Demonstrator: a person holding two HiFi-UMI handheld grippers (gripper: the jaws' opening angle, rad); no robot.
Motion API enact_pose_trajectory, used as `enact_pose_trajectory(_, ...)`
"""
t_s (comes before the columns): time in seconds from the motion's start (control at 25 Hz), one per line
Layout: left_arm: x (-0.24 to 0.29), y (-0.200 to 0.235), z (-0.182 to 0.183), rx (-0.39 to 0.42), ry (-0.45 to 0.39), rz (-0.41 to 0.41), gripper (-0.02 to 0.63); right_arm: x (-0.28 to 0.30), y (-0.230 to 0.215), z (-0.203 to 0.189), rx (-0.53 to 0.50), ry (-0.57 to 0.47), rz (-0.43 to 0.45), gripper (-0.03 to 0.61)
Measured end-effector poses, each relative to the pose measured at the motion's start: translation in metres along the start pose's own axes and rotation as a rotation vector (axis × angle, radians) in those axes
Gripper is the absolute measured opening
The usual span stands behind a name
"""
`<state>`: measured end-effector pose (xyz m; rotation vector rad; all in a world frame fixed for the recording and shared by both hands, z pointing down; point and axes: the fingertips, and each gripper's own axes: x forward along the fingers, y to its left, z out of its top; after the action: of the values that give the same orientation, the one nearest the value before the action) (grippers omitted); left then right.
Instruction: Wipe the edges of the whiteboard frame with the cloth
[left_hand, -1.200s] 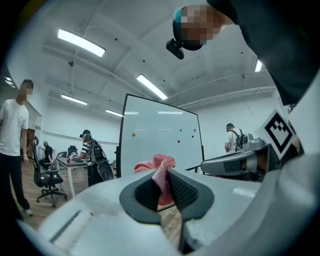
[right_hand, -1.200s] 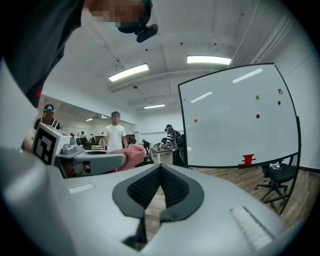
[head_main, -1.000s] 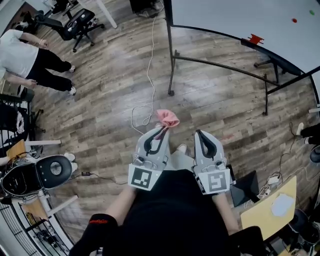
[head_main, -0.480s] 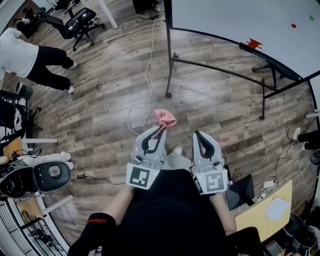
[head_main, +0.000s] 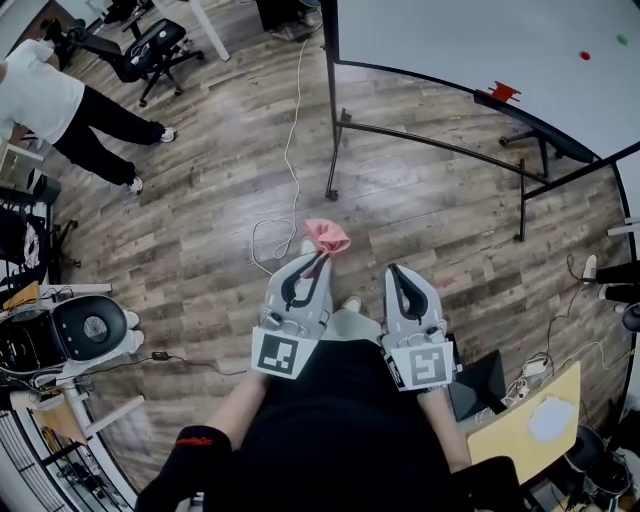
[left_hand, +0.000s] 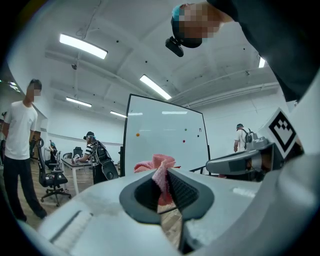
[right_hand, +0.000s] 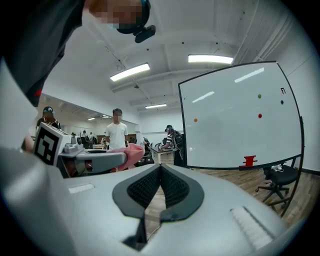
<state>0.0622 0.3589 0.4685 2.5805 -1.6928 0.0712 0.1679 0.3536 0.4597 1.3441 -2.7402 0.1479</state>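
The left gripper (head_main: 313, 261) clenches the pink cloth (head_main: 326, 236), the right gripper (head_main: 394, 271) is closed and empty, its view alone showing the whiteboard's (right_hand: 240, 120) full black frame.

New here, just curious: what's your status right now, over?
Left gripper shut on pink cloth. Right gripper shut, empty. Whiteboard ahead, cloth not yet touching its frame. White cable on floor between, over.

The pink crumpled cloth (head_main: 325, 236) sits between the jaw tips of the grey left gripper (head_main: 316, 260). The grey right gripper (head_main: 393, 272) is just beside it on the right. The white framed whiteboard (head_main: 470, 40) stands ahead and to the right on the wood-plank floor (head_main: 200, 230).
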Motion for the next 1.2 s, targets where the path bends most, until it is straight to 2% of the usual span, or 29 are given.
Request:
enact_pose_trajectory(0.24,0.032,0.026,0.003,-0.011,-0.018,-0.02,0.021,0.033,-0.017,0.002,-0.019,0.013,-0.038,0.002)
enact_pose_trajectory(0.56,0.092,0.088,0.018,-0.034,-0.033,-0.046,0.021,0.111,-0.031,0.019,-0.002,0.025,-0.054,0.002)
enact_pose_trajectory(1.0,0.169,0.162,0.051,0.071,-0.12,-0.156,0.021,0.212,-0.059,0.04,-0.008,0.004,-0.143,0.002)
enact_pose_trajectory(1.2,0.194,0.195,0.054,0.066,-0.119,-0.169,0.021,0.25,-0.065,0.047,-0.029,-0.02,-0.16,0.002)
